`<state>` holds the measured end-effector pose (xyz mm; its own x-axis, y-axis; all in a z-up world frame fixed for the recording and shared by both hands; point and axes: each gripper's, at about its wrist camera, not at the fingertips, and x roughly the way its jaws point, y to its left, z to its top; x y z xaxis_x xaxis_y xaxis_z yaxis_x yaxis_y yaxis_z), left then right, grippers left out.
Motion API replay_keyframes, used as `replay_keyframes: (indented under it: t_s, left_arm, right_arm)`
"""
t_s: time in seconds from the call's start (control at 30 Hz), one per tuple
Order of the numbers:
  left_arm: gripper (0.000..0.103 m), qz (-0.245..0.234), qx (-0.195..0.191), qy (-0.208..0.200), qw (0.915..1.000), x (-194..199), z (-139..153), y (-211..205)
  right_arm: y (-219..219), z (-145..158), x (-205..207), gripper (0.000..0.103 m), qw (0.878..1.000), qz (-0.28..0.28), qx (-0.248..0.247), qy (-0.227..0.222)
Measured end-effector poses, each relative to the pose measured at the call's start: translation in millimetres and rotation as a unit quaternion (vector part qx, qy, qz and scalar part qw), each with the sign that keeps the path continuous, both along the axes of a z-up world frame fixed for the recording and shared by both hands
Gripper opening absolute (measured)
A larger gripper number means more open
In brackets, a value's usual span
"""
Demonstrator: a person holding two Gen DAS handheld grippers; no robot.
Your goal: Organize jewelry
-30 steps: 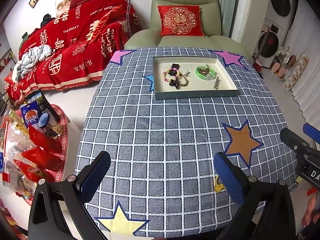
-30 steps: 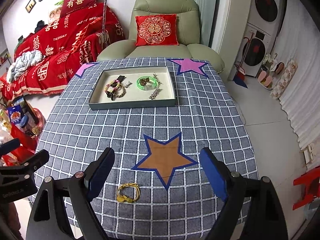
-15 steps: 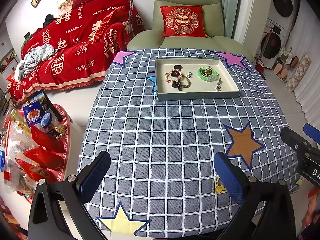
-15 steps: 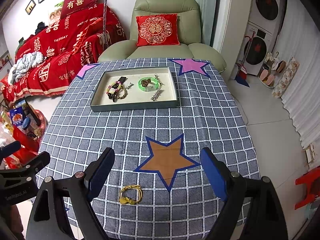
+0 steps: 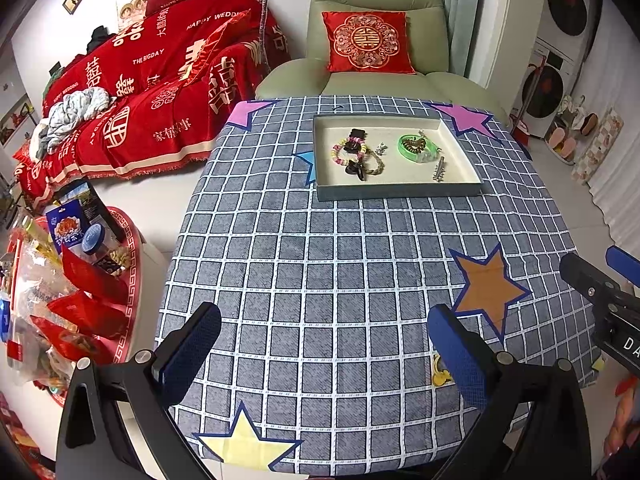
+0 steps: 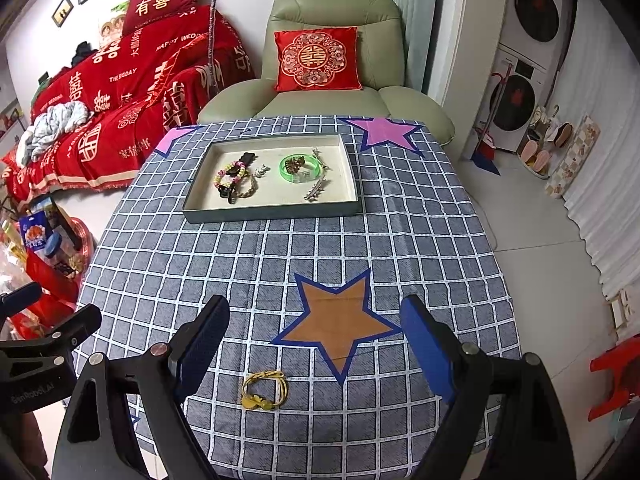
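Left wrist view: both hand-held grippers (image 5: 324,344) (image 6: 316,344) spread empty; sofa throw (image 5: 160,76) reads "HAPPY WEDDING".

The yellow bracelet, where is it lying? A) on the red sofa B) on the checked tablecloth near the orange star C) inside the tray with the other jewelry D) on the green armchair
B: the yellow bracelet lies on the checked tablecloth just beside the orange star, on the near part of the table, well apart from the tray that holds the other pieces.
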<state>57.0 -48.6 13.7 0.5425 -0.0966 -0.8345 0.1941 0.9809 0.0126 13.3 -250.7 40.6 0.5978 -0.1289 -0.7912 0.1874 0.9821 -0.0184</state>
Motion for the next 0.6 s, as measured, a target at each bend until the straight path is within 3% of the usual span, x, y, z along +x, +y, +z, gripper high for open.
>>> replay_keyframes:
  t_s: [0.6]
  left_arm:
    - [0.103,0.002,0.000,-0.001,1.0000,-0.8,-1.1,3.8]
  right_arm:
    - [1.6,0.3,1.8,0.089,1.000,0.002,-0.001,0.000]
